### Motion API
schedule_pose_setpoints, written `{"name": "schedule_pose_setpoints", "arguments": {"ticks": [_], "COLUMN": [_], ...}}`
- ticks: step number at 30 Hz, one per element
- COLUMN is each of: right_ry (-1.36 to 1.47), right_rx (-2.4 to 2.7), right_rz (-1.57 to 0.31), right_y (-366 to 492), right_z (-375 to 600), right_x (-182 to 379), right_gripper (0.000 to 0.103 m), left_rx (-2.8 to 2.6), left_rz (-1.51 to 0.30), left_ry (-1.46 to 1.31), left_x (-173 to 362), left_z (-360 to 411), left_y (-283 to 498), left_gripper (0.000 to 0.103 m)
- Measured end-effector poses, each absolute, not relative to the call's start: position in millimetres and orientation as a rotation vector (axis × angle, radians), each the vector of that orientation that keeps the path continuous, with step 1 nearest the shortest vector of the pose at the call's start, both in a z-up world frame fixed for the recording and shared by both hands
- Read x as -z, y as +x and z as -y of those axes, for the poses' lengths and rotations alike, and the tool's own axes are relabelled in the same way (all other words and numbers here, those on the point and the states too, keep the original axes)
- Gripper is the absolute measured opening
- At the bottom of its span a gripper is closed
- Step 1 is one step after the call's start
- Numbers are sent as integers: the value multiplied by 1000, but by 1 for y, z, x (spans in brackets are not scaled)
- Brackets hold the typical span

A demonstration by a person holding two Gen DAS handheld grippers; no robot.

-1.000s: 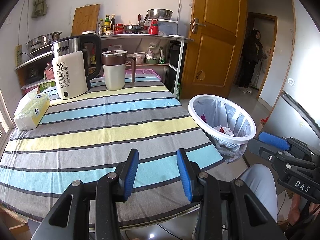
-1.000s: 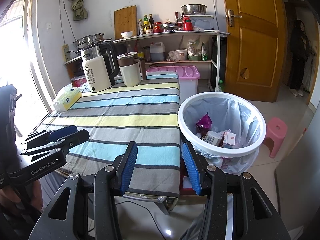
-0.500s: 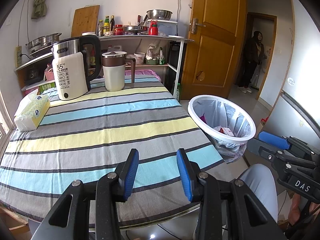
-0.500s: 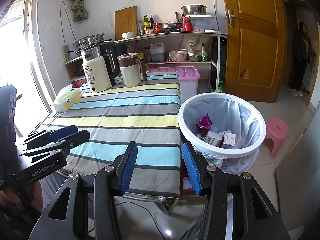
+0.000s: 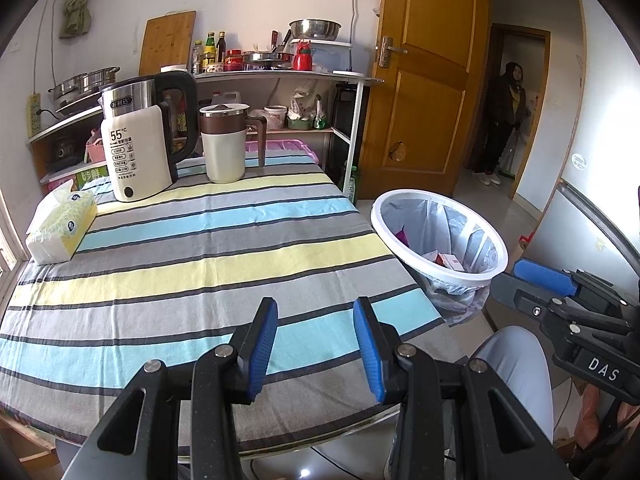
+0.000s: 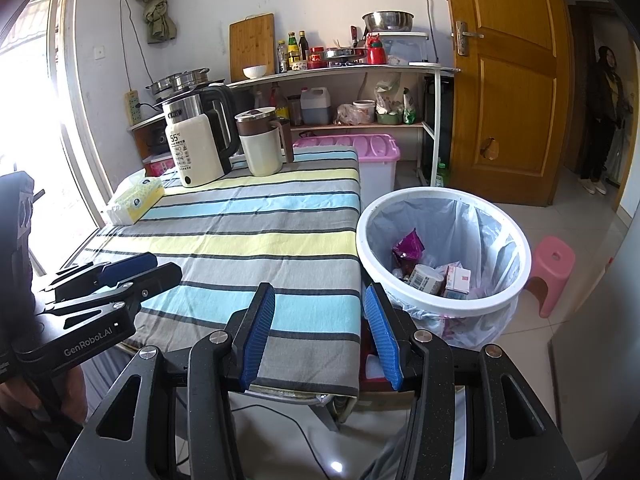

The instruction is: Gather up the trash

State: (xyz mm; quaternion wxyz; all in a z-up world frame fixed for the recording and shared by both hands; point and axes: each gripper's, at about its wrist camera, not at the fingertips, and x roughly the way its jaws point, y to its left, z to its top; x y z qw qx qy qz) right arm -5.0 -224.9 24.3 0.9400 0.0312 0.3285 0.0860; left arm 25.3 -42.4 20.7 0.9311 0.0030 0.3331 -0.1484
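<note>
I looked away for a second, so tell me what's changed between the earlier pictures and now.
Almost nothing. The left gripper and right gripper hover open and empty over the near edge of the table, as before; at most the views drifted very slightly. The trash bin beside the table holds the same wrappers and small boxes. The kettle, mug and tissue pack have not moved.

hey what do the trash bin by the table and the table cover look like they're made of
Trash bin: white rim looks like smooth moulded plastic, lined with a thin translucent bag that crinkles and shines. Table cover: seems woven cloth, matte, striped, with soft wrinkles and a hanging edge.
</note>
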Motion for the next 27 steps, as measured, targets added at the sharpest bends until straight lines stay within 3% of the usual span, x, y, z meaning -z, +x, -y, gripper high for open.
{"name": "schedule_pose_setpoints", "arguments": {"ticks": [27], "right_ry": [64], "right_rx": [-175], "right_rz": [-671], "right_y": [-5], "right_z": [226], "right_x": [-25], "right_gripper": [48], "left_rx": [299], "left_rz": [-688], "left_ry": [7], "left_x": [-19], "left_z": [45], "left_y": [26], "left_gripper": [39]}}
